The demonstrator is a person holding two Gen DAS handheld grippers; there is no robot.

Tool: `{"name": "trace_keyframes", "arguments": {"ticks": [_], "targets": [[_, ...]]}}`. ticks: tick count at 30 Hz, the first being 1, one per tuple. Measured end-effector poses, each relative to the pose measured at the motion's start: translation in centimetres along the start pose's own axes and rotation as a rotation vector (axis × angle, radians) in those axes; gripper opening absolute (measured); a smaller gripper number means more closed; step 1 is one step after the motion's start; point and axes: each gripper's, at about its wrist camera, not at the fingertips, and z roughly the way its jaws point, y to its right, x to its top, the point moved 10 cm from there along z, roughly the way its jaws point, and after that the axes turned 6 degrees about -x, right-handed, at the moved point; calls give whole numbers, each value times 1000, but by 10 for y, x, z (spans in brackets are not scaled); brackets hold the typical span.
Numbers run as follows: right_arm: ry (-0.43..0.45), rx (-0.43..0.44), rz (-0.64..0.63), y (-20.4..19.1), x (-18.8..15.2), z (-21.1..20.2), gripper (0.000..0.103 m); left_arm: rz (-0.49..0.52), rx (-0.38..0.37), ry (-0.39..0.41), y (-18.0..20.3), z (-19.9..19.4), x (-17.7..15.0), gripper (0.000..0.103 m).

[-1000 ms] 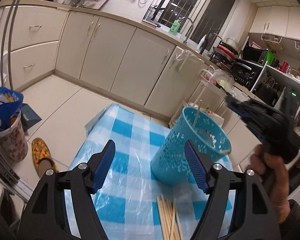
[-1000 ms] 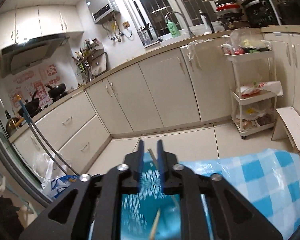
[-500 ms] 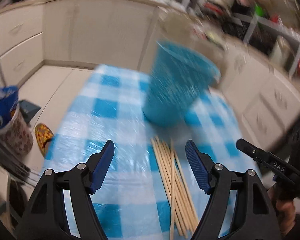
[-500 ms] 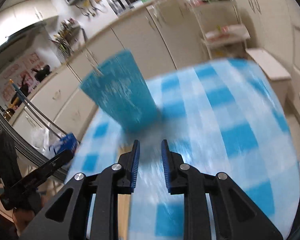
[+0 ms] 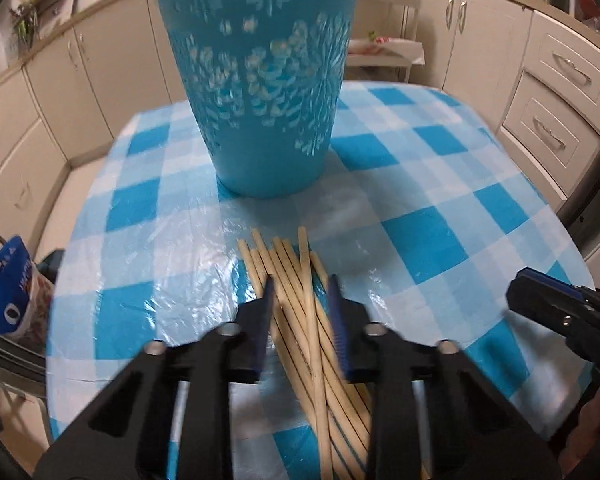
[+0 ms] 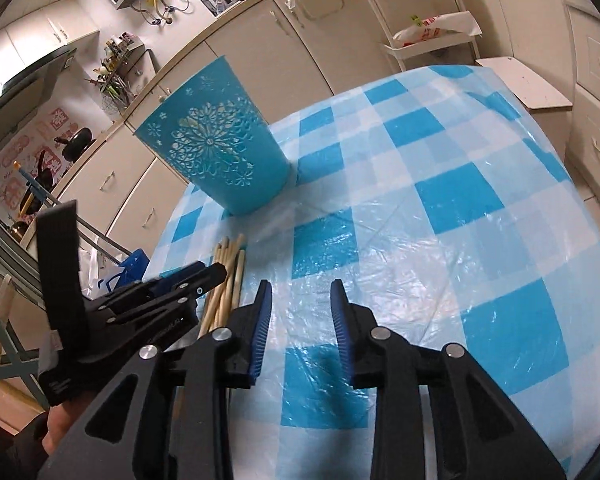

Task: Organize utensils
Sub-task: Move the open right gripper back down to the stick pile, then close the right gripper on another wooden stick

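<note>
Several wooden chopsticks (image 5: 288,264) lie in a bundle on the blue-checked tablecloth (image 5: 440,216), just in front of a tall turquoise basket (image 5: 264,92) with a cut-out flower pattern. My left gripper (image 5: 300,284) points down over the bundle; its jaws are closing and the sticks fill the gap between the blue pads. The right wrist view shows the same chopsticks (image 6: 230,264) under the left gripper (image 6: 216,274), with the basket (image 6: 216,156) behind. My right gripper (image 6: 300,288) hovers over bare cloth (image 6: 440,240) to the right of the sticks; its jaws are opening with nothing between them.
Cream kitchen cabinets (image 5: 560,92) ring the table. A white trolley (image 6: 432,32) and a white stool (image 6: 524,84) stand beyond the far edge. A blue bag (image 5: 8,288) sits on the floor at the left. The cloth to the right of the sticks is bare.
Both grippers dropped from the basket toward the table. The left one came down over the chopsticks and closed from wide open. The right one's jaws parted somewhat.
</note>
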Motion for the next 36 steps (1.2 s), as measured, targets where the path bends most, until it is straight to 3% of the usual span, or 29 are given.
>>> {"name": "trace_keyframes", "arguments": {"ticks": [2,10,13,16,22,32,36], "targets": [[-2,1,6,2,0,1,32,-4,-4,-13,-1,5,-4,6],[-25,-3,-47,-9,-3,9,32,-162,-76,71,-19,-10,-2,5],[-47,-7,-103,-24,-7,17,32,-249,-80,113,-38,-24,-4,5],[-75,-21,-182,-43,-9,32,32,-288,-63,102,-54,-24,-10,5],[-104,-55,-321,-75,-8,62,19,-303,-51,60,-62,-16,-22,5],[-128,-136,-482,-87,-14,91,13,-301,-68,35,-64,-8,-25,6],[-131,-145,-556,-89,-15,92,7,-272,-38,11,-66,-4,-22,8]]}}
